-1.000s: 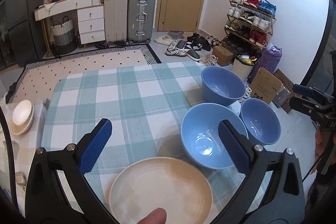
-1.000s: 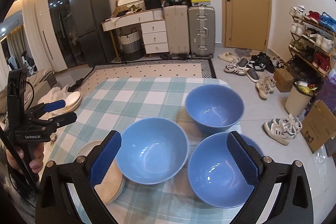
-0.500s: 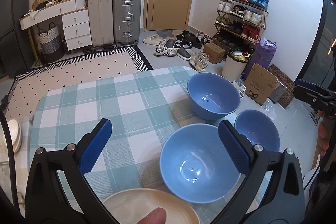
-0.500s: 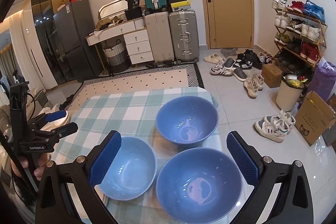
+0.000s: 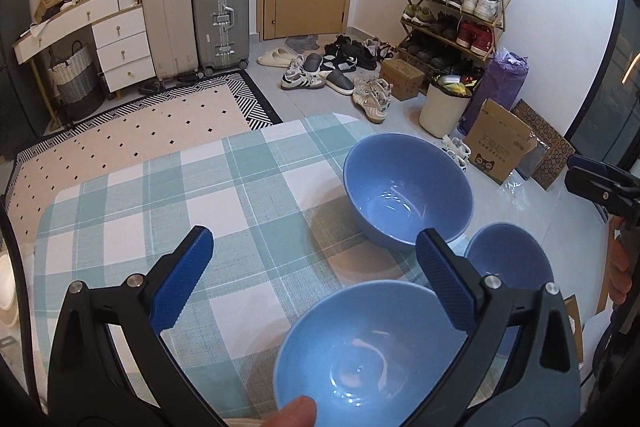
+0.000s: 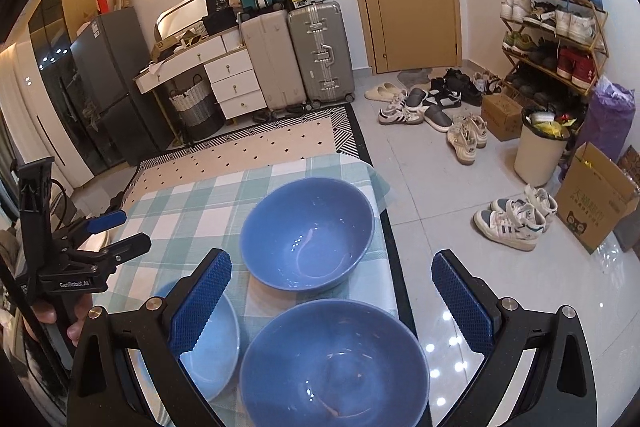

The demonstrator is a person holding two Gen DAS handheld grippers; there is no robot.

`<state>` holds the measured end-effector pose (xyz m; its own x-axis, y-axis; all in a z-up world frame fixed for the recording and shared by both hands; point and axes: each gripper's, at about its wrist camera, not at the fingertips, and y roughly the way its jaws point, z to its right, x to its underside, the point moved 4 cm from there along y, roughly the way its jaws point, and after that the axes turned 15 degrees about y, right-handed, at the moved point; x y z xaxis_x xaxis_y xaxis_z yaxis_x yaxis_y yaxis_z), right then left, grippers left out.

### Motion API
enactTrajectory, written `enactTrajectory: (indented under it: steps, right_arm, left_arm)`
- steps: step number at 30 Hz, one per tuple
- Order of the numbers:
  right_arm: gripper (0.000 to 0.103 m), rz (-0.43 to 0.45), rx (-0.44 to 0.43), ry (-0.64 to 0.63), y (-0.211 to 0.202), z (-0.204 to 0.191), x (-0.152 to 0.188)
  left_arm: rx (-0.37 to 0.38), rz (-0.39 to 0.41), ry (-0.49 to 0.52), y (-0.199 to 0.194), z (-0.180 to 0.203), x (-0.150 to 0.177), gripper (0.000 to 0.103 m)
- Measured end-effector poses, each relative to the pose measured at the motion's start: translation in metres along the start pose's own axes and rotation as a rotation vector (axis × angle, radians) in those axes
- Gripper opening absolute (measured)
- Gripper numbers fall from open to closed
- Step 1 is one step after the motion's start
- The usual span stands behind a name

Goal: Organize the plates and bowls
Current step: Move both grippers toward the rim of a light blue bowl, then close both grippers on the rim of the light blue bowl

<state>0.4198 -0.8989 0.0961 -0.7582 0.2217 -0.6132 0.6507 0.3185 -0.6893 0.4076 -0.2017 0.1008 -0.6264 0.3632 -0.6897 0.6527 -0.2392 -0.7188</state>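
Note:
Three blue bowls stand on the checked tablecloth. In the left wrist view the near bowl sits below my open left gripper, a far bowl stands beyond, and a right bowl is partly hidden by the finger. In the right wrist view my open right gripper hovers above the nearest bowl, with the far bowl ahead and the left bowl behind the left finger. A sliver of the cream plate shows at the bottom edge.
The table's right edge drops to a tiled floor with shoes, a bin and a cardboard box. Suitcases and drawers stand at the far wall. White dishes sit off the table's left.
Both grippers have moved forward and right over the table. The cream plate has slid almost out of the left view; the bowls now sit closer under both grippers.

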Motion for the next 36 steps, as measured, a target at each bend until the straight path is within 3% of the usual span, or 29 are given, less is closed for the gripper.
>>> enactTrajectory:
  steps: [11,27,36]
  right_arm:
    - [0.102,-0.036,0.004,0.025,0.037,0.014,-0.014]
    - [0.102,-0.132,0.011,0.066,0.100,0.028,-0.018]
    - [0.083,-0.196,0.037,0.068,0.137,0.036,-0.013]
  left_arm:
    - [0.016,-0.030,0.000,0.055,-0.001,-0.022,0.101]
    - [0.040,-0.105,0.011,0.115,0.003,-0.028,0.101]
    - [0.061,-0.135,-0.013,0.143,0.003,-0.030,0.100]
